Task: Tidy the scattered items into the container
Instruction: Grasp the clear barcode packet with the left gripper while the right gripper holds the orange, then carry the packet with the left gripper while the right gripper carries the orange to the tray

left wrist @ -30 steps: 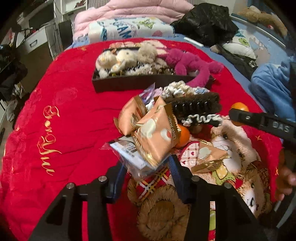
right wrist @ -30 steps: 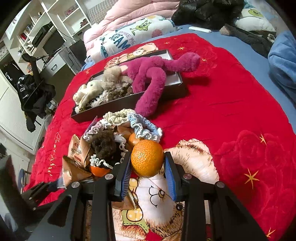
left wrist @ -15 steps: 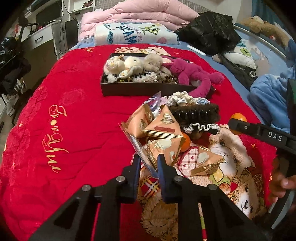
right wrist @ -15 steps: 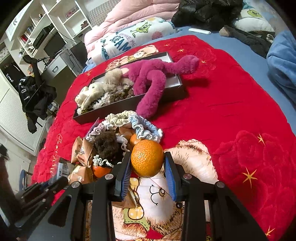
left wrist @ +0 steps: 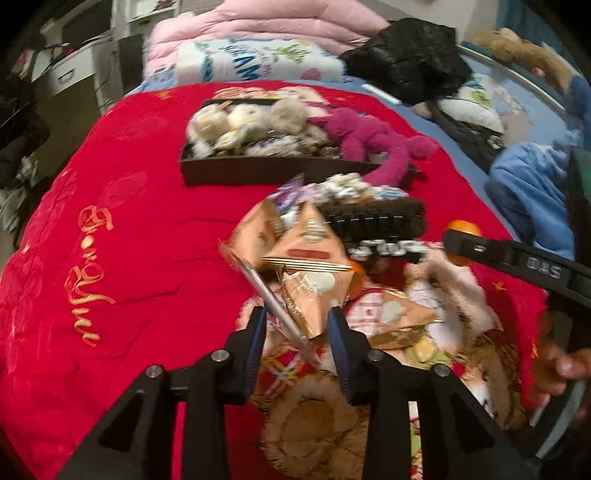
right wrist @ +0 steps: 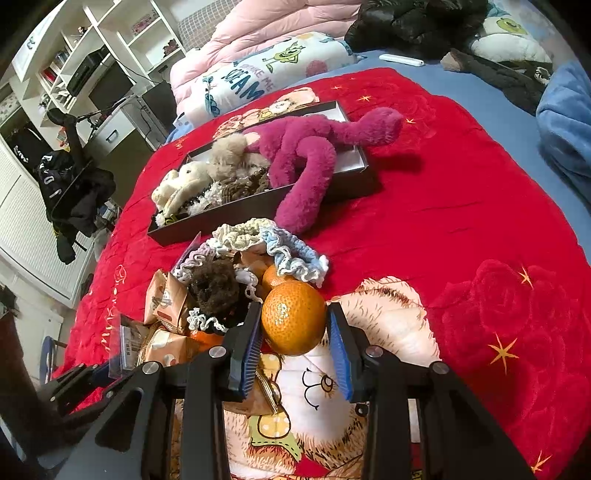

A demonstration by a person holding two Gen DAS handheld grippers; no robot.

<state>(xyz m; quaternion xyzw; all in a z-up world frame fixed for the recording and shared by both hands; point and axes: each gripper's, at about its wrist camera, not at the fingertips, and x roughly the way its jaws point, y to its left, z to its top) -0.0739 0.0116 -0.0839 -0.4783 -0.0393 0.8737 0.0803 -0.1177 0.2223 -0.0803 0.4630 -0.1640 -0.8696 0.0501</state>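
My right gripper [right wrist: 293, 328] is shut on an orange [right wrist: 293, 317] just above the pile of scattered items. My left gripper [left wrist: 297, 321] is open around the low end of a clear packet [left wrist: 273, 299] and a tan snack packet [left wrist: 314, 291] in that pile. The pile also holds more tan packets [right wrist: 166, 299], crocheted scrunchies [right wrist: 280, 247], a dark fuzzy hair clip [left wrist: 376, 218] and another orange [right wrist: 273, 277]. The dark box [right wrist: 255, 206] lies beyond, holding plush toys and a pink plush [right wrist: 306, 162] that hangs over its rim.
Everything lies on a red quilt [right wrist: 461, 221] with a bear print [right wrist: 384, 332]. Folded bedding [right wrist: 258, 74] and dark clothes [right wrist: 417, 18] lie behind the box. A blue garment [right wrist: 565, 122] is at the right. Shelves and a desk [right wrist: 92, 85] stand left of the bed.
My left gripper closed narrowly on the packets half a second ago and has now opened wider around them. My right gripper holds the orange almost still.
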